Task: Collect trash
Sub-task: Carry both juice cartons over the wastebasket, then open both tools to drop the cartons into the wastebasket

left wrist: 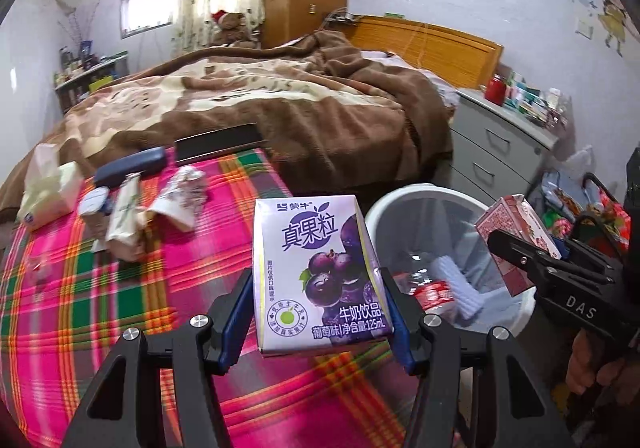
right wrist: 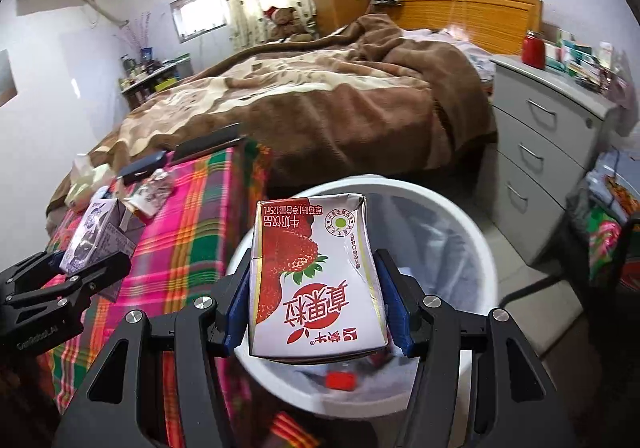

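Observation:
My left gripper [left wrist: 318, 312] is shut on a purple grape milk carton [left wrist: 320, 272] and holds it over the plaid table's right edge, beside the white trash bin [left wrist: 400, 204]. My right gripper [right wrist: 316, 308] is shut on a red strawberry milk carton [right wrist: 316, 280], upside down, above the bin's opening [right wrist: 472, 232]. The red carton [left wrist: 516, 236] and right gripper also show at the right of the left wrist view. The purple carton [right wrist: 94, 240] shows at the left of the right wrist view. The bin holds a plastic bottle [left wrist: 432, 292] and white paper.
The plaid cloth [left wrist: 120, 288] carries crumpled wrappers [left wrist: 180, 196], a tissue pack [left wrist: 48, 188], a dark blue case [left wrist: 128, 168] and a black box [left wrist: 220, 144]. A bed with a brown blanket [left wrist: 300, 100] lies behind. A grey drawer cabinet [left wrist: 492, 144] stands right of the bin.

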A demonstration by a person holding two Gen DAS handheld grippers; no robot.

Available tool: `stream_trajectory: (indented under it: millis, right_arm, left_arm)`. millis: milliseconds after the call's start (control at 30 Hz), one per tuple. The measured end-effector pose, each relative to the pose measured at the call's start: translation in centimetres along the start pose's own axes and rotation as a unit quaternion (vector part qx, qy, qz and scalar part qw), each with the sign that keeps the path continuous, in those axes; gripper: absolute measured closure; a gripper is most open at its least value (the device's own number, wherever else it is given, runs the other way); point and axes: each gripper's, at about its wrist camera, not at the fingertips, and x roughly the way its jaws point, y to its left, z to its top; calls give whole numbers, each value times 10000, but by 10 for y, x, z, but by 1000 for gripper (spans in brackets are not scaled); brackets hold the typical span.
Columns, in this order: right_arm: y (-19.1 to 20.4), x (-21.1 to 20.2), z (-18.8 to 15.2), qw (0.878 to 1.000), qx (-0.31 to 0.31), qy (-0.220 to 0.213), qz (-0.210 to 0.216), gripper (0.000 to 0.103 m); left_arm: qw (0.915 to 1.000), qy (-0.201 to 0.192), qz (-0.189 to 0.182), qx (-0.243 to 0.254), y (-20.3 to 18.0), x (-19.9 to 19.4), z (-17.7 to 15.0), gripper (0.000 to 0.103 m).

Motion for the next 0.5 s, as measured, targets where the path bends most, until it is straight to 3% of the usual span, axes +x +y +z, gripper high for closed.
stream_trajectory:
  millis: [500]
  right_arm:
    - [-50, 22, -6, 9976, 268, 467, -431, 45]
  left_arm:
    - [9956, 460, -609, 539, -79, 53, 0, 45]
